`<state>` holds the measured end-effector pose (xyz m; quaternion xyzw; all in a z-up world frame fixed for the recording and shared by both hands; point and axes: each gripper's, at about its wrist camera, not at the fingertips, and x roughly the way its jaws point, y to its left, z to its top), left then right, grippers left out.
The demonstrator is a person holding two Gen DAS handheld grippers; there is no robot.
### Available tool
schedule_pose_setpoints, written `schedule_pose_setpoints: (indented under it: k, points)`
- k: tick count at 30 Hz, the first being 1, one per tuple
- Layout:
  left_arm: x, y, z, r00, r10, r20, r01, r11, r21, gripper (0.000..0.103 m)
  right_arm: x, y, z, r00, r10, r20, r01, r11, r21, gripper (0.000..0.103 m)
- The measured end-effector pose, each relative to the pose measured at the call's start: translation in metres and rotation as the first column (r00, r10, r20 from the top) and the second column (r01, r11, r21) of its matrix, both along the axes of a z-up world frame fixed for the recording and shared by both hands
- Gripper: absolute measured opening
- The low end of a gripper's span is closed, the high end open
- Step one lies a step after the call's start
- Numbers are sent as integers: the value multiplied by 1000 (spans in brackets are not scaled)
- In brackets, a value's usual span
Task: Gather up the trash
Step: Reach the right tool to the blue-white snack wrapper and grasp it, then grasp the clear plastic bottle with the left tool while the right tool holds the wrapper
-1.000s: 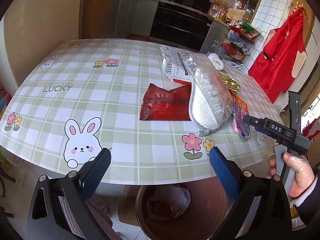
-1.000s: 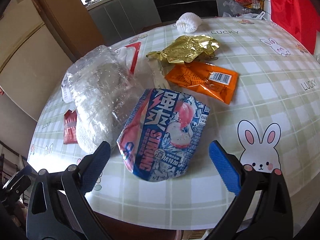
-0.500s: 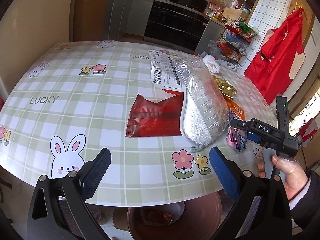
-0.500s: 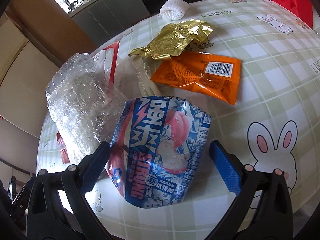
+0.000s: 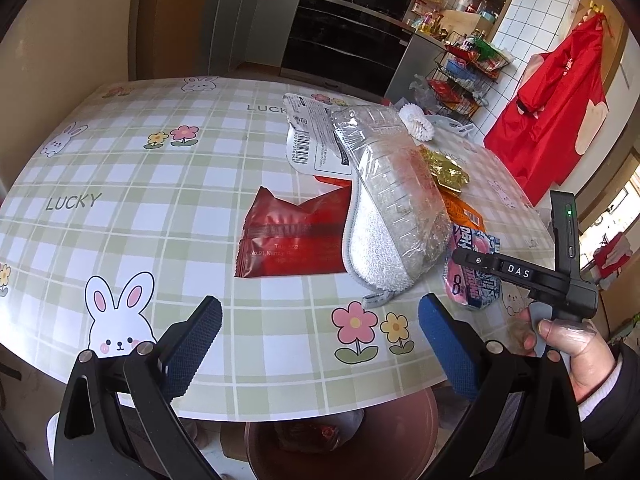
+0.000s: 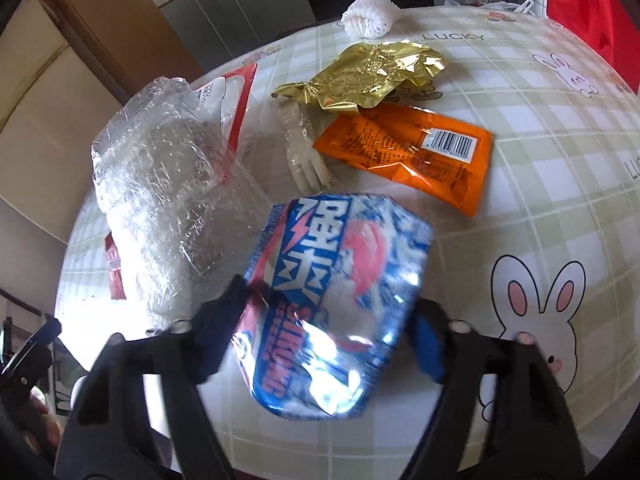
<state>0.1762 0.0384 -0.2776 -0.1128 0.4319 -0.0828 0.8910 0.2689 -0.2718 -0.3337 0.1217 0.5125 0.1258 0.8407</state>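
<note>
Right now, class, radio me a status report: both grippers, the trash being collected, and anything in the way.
Left gripper open, empty, at table edge. Right gripper closing around blue snack wrapper. Clear plastic package touches the wrapper's left edge; orange wrapper lies clear behind.

Open tablecloth (image 5: 132, 184) left of the red packet (image 5: 294, 240): unobstructed approach. Right of the red packet, crowded: clear plastic bag (image 5: 396, 196) overlapping its edge, blue-and-pink wrapper (image 6: 332, 304), orange packet (image 6: 416, 152) and gold foil (image 6: 372, 76) close behind.
</note>
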Motion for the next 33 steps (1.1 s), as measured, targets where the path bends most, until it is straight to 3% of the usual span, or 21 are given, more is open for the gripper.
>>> schedule_pose_setpoints:
  k: [1, 7, 11, 13, 15, 18, 20, 24, 27, 33]
  points:
    - [0, -1, 1, 1000, -2, 1, 2, 1000, -1, 96, -2, 0, 2, 1000, 0, 9, 0, 1000, -11, 51]
    - [6, -7, 3, 1000, -11, 1, 11, 1000, -18, 96, -14, -8, 16, 998, 3, 62, -3, 1000, -5, 13]
    - [13, -12, 6, 1000, -28, 6, 28, 999, -38, 94, -20, -12, 31, 994, 19, 109, -22, 1000, 22, 12]
    - [19, -16, 8, 999, -44, 6, 44, 997, -66, 88, -24, -15, 38, 990, 22, 138, -26, 999, 24, 12]
    - [27, -22, 9, 998, -70, 1, 69, 993, -100, 71, -26, -16, 40, 990, 17, 144, -21, 999, 28, 12]
    - [43, -32, 11, 994, -105, 1, 105, 985, -139, 61, -27, -19, 40, 990, 12, 141, -18, 999, 41, 12]
    - [54, -35, 13, 994, -105, 20, 107, 983, -152, 61, -29, -20, 40, 990, 16, 139, -22, 999, 41, 12]
    - [87, -31, 13, 999, -43, 23, 47, 981, -189, 60, -31, -20, 39, 990, 16, 137, -21, 999, 37, 12]
    - [115, -25, 10, 1000, 15, -4, -15, 981, -191, 48, -31, -21, 39, 991, 10, 134, -15, 999, 38, 12]
    - [144, -19, 0, 996, 61, -67, -73, 975, -208, 47, -29, -23, 39, 991, 16, 136, -20, 999, 33, 12]
